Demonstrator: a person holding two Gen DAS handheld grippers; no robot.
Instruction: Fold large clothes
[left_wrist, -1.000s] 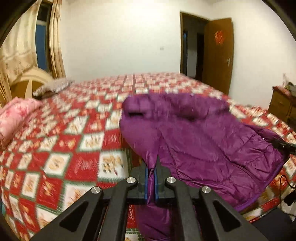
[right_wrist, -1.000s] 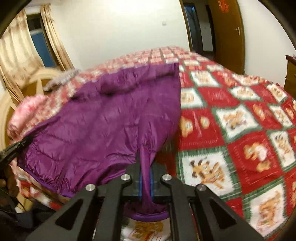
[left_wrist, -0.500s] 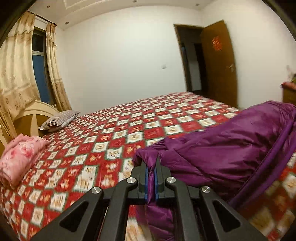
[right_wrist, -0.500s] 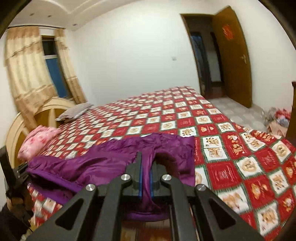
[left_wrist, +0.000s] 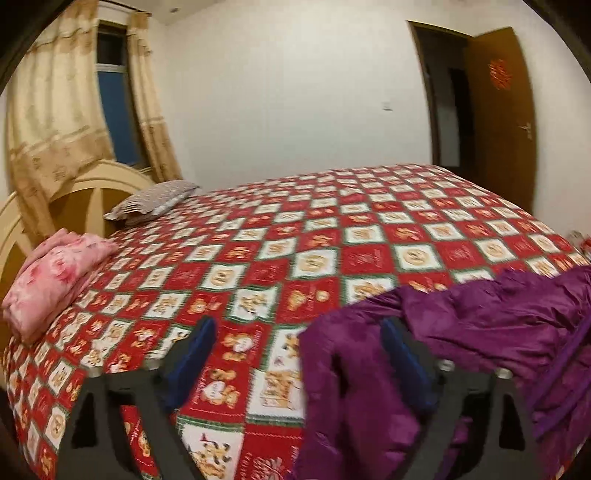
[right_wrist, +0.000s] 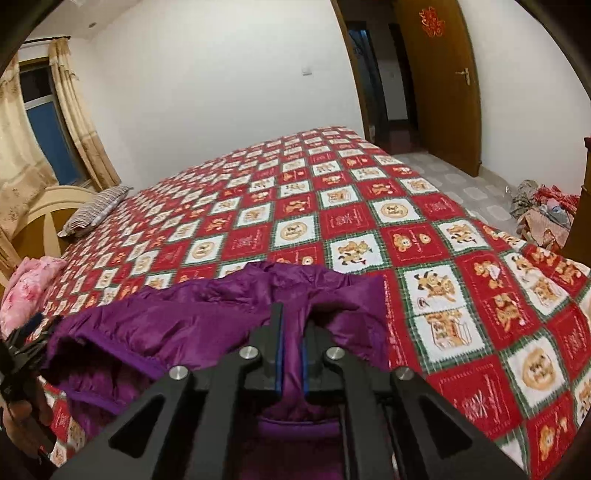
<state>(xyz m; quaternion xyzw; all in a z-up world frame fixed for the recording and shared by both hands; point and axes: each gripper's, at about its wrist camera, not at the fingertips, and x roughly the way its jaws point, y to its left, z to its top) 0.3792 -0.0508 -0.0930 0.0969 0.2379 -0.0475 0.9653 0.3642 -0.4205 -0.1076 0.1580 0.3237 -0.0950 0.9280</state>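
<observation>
A purple puffy jacket lies bunched at the near edge of the bed, low and to the right in the left wrist view. My left gripper is open, its fingers spread wide; a fold of the jacket hangs loose between them nearer the right finger. In the right wrist view the jacket spreads to the left in front of me. My right gripper is shut on a fold of the jacket's right side and holds it just above the bed.
The bed carries a red, white and green checked quilt. A folded pink blanket and a striped pillow lie by the headboard on the left. An open brown door and a clothes pile are at the right.
Both grippers lifted the jacket, then brought it down toward the near bed edge. My left gripper has opened and let go of its fold. My right gripper still holds its fold.
</observation>
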